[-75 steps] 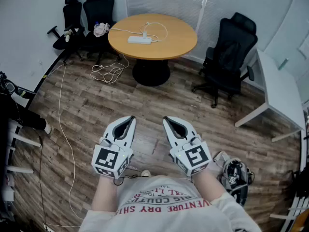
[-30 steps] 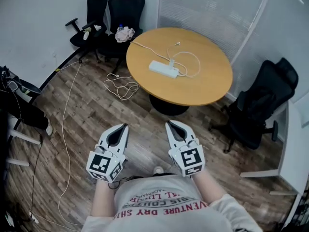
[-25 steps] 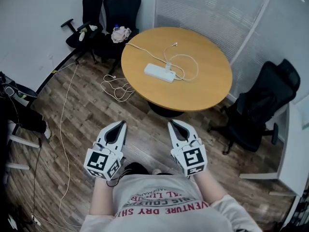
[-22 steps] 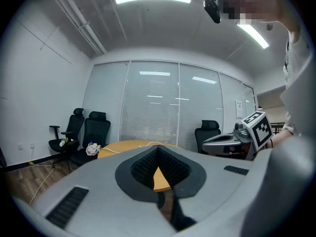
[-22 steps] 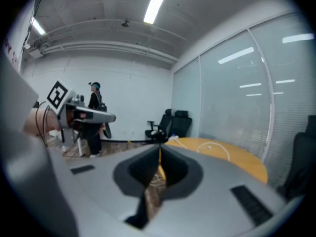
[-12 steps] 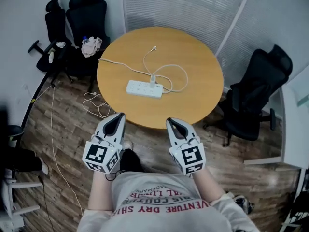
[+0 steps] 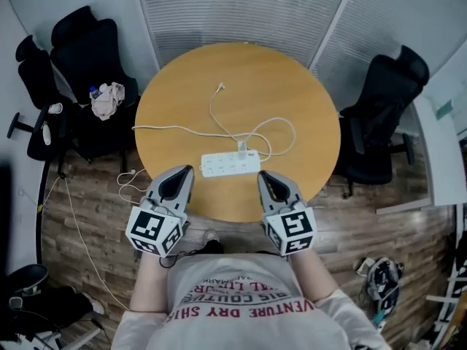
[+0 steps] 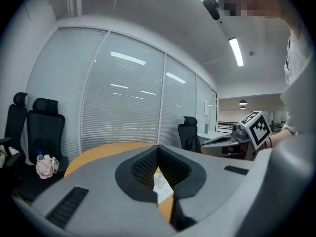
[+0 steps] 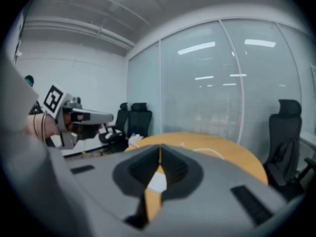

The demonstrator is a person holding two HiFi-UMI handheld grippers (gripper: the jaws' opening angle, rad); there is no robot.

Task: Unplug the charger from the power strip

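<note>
A white power strip [image 7: 230, 165] lies near the front edge of the round wooden table [image 7: 263, 79]. A white charger [image 7: 242, 152] is plugged into its right part, and its thin cable [image 7: 281, 133] loops over the tabletop. My left gripper [image 7: 184, 173] hovers just left of the strip, shut and empty. My right gripper [image 7: 265, 178] hovers just right of it, also shut and empty. In the left gripper view the charger [image 8: 159, 180] and strip [image 8: 166, 194] show through the gap below the closed tips [image 8: 158, 146]. The right gripper view shows a blurred white piece of the strip [image 9: 157, 182] below its tips [image 9: 160, 147].
Black office chairs stand at the left [image 7: 80, 49] and right [image 7: 379, 86] of the table. One left chair holds a crumpled cloth [image 7: 108, 99]. The strip's cord [image 7: 168, 127] runs off the table's left edge to coils on the floor [image 7: 131, 184]. Blinds cover the glass wall behind.
The person has walked up to the table. The table and strip have come much closer, and both shut grippers now hang over the table's near edge beside the strip.
</note>
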